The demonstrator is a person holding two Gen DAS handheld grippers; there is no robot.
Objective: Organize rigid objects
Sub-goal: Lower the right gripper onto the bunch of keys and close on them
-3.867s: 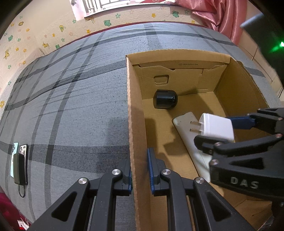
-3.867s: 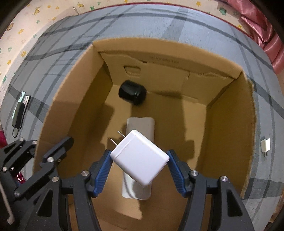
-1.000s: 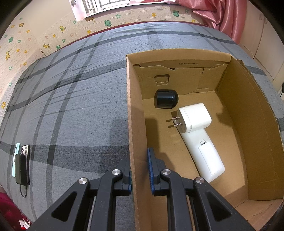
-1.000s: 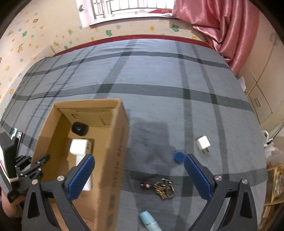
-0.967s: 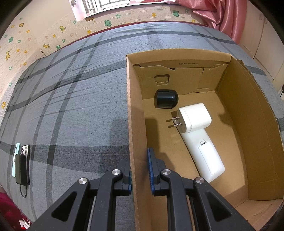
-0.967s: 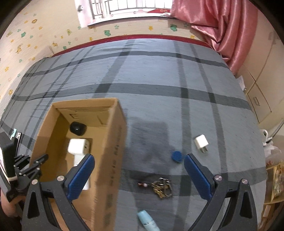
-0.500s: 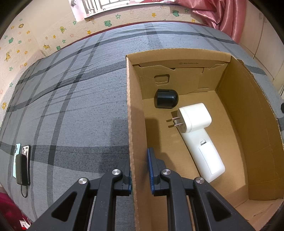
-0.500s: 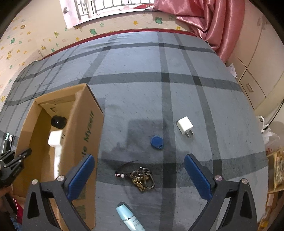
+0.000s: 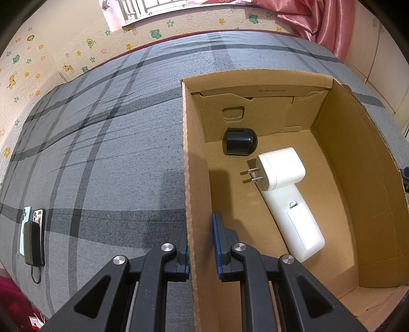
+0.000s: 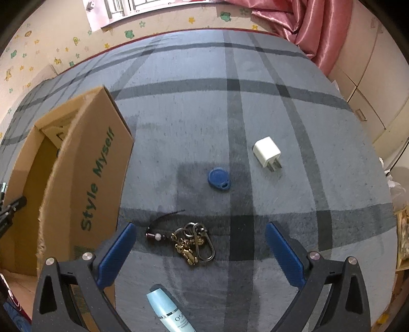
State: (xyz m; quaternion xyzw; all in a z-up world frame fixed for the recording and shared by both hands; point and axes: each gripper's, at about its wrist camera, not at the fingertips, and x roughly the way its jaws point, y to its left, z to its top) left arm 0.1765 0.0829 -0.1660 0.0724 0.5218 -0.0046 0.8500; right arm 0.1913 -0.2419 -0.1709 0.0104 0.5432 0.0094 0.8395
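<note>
A grey plaid bedspread [image 10: 268,102] fills the room between sticker-dotted walls [image 9: 76,48] and a pink curtain [image 10: 306,23]; on it stands the cardboard box [image 9: 358,158], its left wall clamped by the left gripper [image 9: 202,245], with a large white charger [image 9: 281,168], a white remote [image 9: 299,224] and a black cap [image 9: 239,145] inside. The right gripper [image 10: 199,245] hangs wide open and empty over a key bunch [image 10: 191,242], near a blue tag [image 10: 218,178] and a small white charger [image 10: 267,152]. A pale blue tube [image 10: 168,314] is cut off by the bottom edge.

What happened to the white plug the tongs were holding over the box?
The right tongs let go of the big plug; it now lies in the box, resting on the white remote. Those tongs left the box and now hover open above the keys, near the blue tag and small plug. The left tongs still clamp the box wall; the black cap hasn't moved.
</note>
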